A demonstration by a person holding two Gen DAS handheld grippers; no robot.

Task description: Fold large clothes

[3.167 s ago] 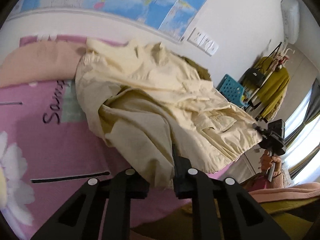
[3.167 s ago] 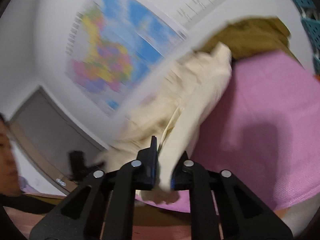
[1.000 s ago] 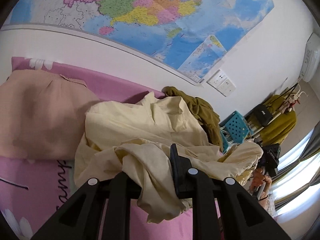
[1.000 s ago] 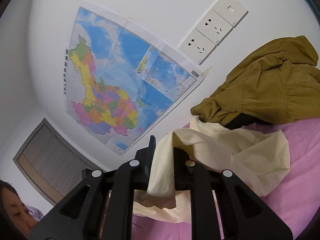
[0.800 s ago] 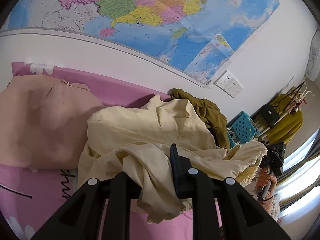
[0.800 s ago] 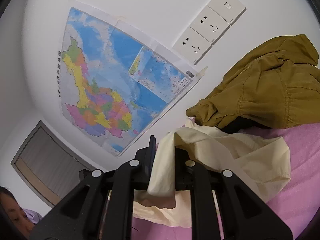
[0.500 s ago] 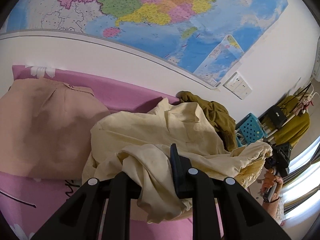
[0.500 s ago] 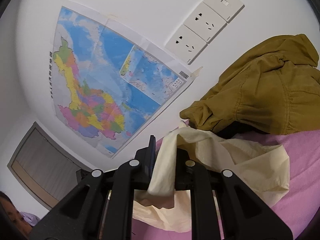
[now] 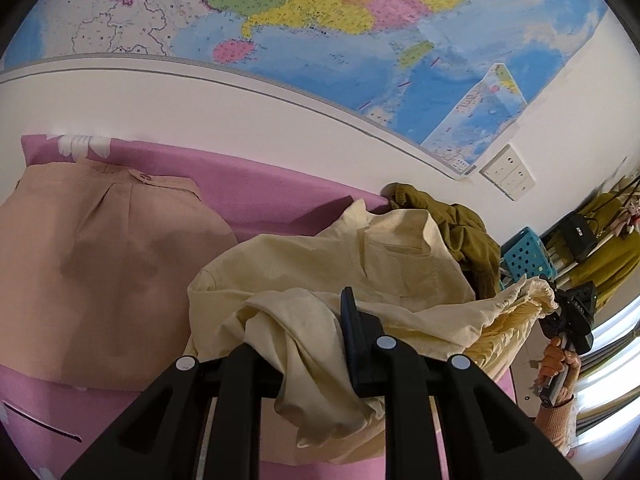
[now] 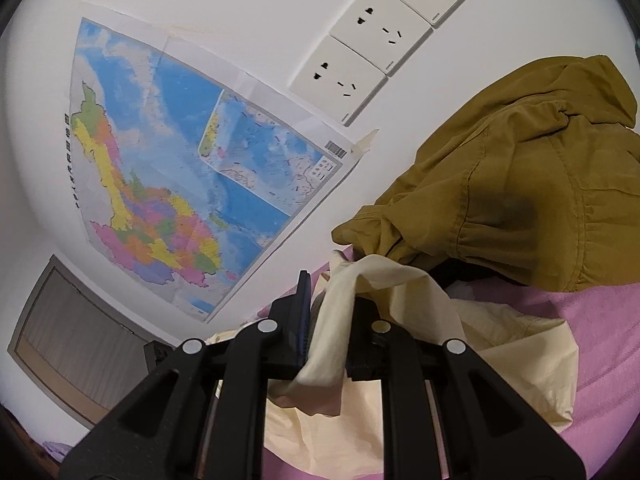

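A cream jacket (image 9: 332,272) lies on the pink bed sheet (image 9: 280,184), its collar toward the wall and its lower half doubled up over the body. My left gripper (image 9: 308,344) is shut on a bunch of the cream jacket's hem. My right gripper (image 10: 330,328) is shut on another part of the cream jacket (image 10: 516,344), close to the wall. The right gripper also shows in the left wrist view (image 9: 568,312), holding the jacket's right edge.
A folded peach garment (image 9: 92,264) lies left of the jacket. A crumpled olive jacket (image 10: 520,184) sits against the wall by the sockets (image 10: 360,64). A wall map (image 9: 320,20) hangs above. A blue crate (image 9: 528,260) and clothes rack stand at right.
Both grippers have carried the jacket's hem up toward the collar and the wall. The jacket went from spread out to doubled over. Both grips have stayed shut.
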